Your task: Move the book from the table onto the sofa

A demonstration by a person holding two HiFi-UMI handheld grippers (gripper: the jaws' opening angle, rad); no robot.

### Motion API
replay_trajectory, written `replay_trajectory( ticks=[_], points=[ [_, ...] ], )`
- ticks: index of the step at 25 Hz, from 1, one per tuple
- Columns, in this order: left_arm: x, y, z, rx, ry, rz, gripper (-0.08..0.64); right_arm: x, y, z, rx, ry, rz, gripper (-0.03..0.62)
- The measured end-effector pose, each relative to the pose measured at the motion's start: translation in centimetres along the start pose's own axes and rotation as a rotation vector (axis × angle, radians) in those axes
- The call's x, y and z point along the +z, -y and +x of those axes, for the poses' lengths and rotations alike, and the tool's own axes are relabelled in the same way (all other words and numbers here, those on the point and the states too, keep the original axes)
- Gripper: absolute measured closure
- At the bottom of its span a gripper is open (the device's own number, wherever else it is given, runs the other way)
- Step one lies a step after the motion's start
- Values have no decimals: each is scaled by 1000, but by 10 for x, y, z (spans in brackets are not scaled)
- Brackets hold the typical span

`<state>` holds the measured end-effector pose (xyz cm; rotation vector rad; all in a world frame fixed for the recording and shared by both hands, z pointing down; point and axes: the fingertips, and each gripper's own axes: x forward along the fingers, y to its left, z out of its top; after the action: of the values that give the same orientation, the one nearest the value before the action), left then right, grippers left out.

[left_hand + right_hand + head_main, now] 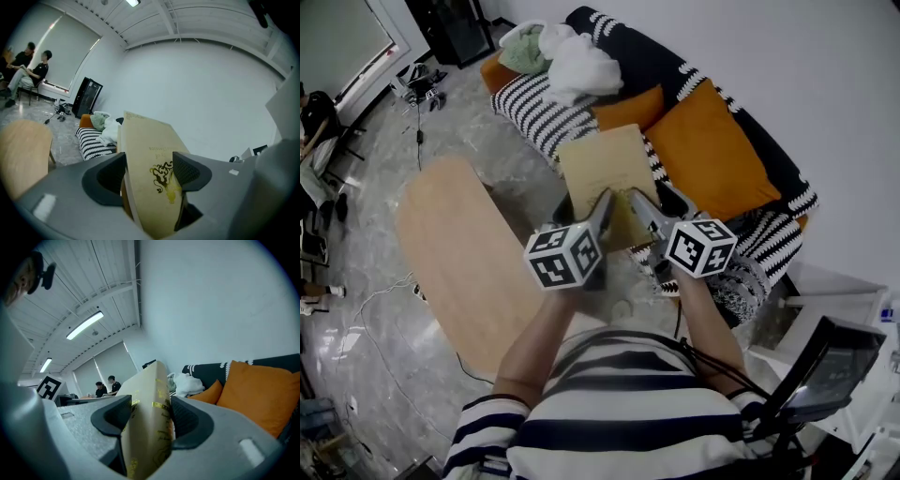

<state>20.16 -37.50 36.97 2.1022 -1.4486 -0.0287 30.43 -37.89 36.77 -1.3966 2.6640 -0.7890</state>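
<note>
We're holding the tan book aloft between the desk and the sofa, left claw and right claw both clamped on its near edge, so we're aiming for level, matched hands and a flat set-down there.

Head camera: worn on my head, looking steeply down past my striped shirt. Desk lower left, sofa ahead.

Left gripper camera: looks along its own jaws, roughly level, towards the sofa's far end and the white wall. The book is very near and fills the centre.

Right gripper camera: same close range, facing the orange cushion.

Shared by all three views: the book and the white bundle on the sofa.
</note>
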Motion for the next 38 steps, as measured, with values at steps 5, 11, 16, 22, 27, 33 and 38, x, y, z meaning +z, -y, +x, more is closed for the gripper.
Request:
replay_trajectory(
  ticks=[5, 11, 16, 22, 27, 33, 38],
  points=[
    [-5, 6, 12, 27, 9, 2, 235, 2, 16, 2, 24, -9, 9, 339],
    [-12, -8, 15, 68, -16, -8, 235, -12, 19, 14, 43, -39, 39, 339],
    [-12, -23, 33, 76, -43, -18, 235, -16, 29, 34, 33, -62, 65, 339],
    [-4, -38, 66, 60, -49, -39, 235, -9, 48, 64, 13, -75, 54, 341],
    [13, -49, 89, 48, -46, -48, 236, 5, 56, 89, 6, -73, 42, 341],
    [24, -68, 109, 45, -43, -66, 235, 10, 61, 118, -2, -83, 36, 342],
    [27, -89, 119, 44, -58, -72, 236, 5, 62, 141, -6, -98, 39, 342]
  ],
)
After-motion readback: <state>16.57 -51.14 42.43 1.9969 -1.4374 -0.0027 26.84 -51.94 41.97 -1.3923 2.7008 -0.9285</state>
